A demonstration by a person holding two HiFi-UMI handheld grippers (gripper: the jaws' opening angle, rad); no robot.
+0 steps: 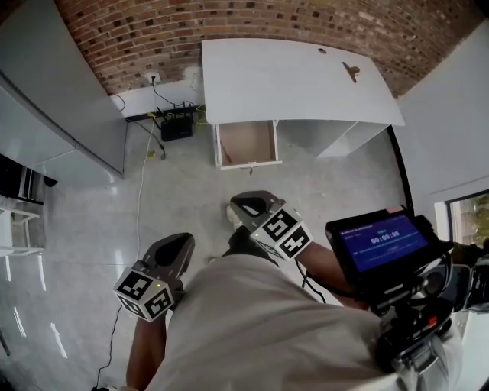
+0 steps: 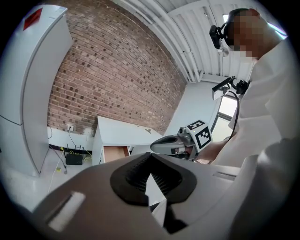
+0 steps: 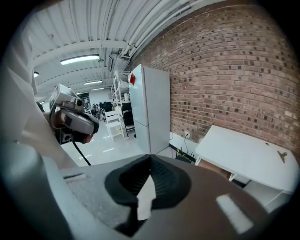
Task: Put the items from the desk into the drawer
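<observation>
Brick wall [image 1: 229,23] ran across the top of the head view, pale glossy floor [image 1: 191,198] filled the middle. A tall white cabinet [image 3: 150,108] stood at frame left in the head view.

White worktop [image 1: 283,84] sat at upper centre against the wall. Its drawer [image 1: 247,143] was pulled open below the front edge, left of centre. The inside looked bare, nothing visible in it.

The person stood well back from the worktop, both arms held close to the body at the bottom of the frame. A device with a blue screen [image 1: 382,243] was at lower right.

Left hand-held gripper [image 1: 174,250] was at lower left, jaws pressed together with nothing between them, confirmed in the left gripper view. Right hand-held gripper [image 1: 254,205] was at lower centre, jaws likewise pressed together and empty in the right gripper view. Both were well apart from worktop and drawer.

A black box [image 1: 176,127] with cables lay on the floor at the wall, left of the drawer.

The task items were on the worktop. A small brownish item [image 1: 351,72] lay near the upper right of the top, too small to identify. A tiny dot [image 1: 322,51] sat farther back, and I couldn't tell whether it was an item or a mark.

Progress judged as basically at the start. The drawer was open, which is the only step in place. Nothing was in it and nothing was gripped. Left to do: walk up, pick up the small brownish item (and the dot if it's an object), and drop them in the drawer.
</observation>
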